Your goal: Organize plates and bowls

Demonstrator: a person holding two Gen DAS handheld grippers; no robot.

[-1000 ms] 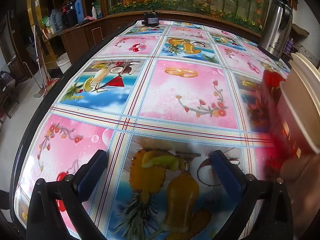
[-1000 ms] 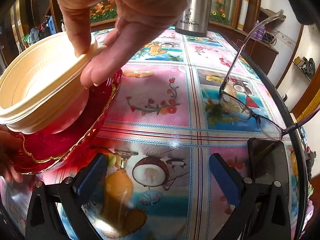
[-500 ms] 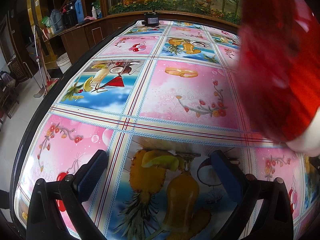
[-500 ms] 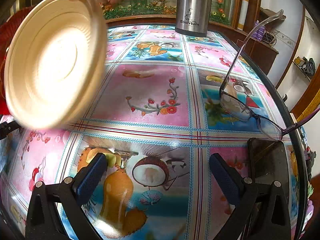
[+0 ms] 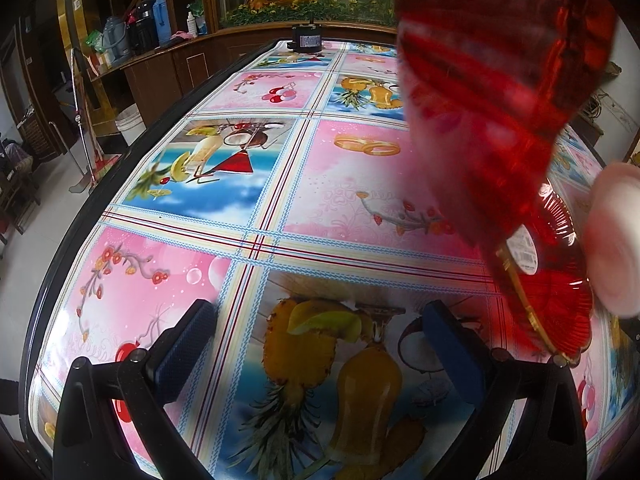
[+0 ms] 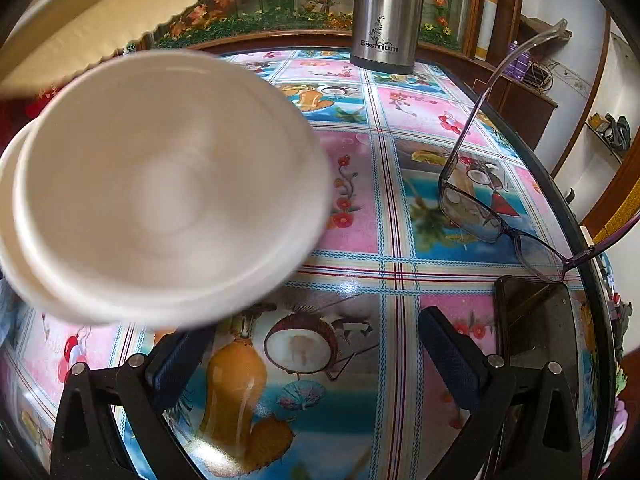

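Observation:
Both grippers rest low over a table with a bright fruit-print cloth [image 5: 360,184]. My left gripper [image 5: 320,344] is open and empty. A red glass plate [image 5: 492,92], blurred and tilted, hangs in the air at its upper right; a second red scalloped plate [image 5: 560,280] with a gold rim sits lower right beside a blurred white bowl edge [image 5: 616,240]. My right gripper [image 6: 316,344] is open and empty. Two nested cream-white bowls [image 6: 168,184], blurred, hang in the air above its left finger. Another cream plate [image 6: 104,12] fills the top left.
A steel thermos [image 6: 386,16] stands at the far table edge. Spectacles [image 6: 492,216] and a dark phone [image 6: 536,332] lie at the right. A small black device [image 5: 306,38] sits at the far end. The table's dark rim [image 5: 80,216] runs along the left.
The stack of red plate and cream bowls has been taken apart and moved in the air. The red plate swung across the left view; the bowls came closer in the right view. Both grippers stayed still.

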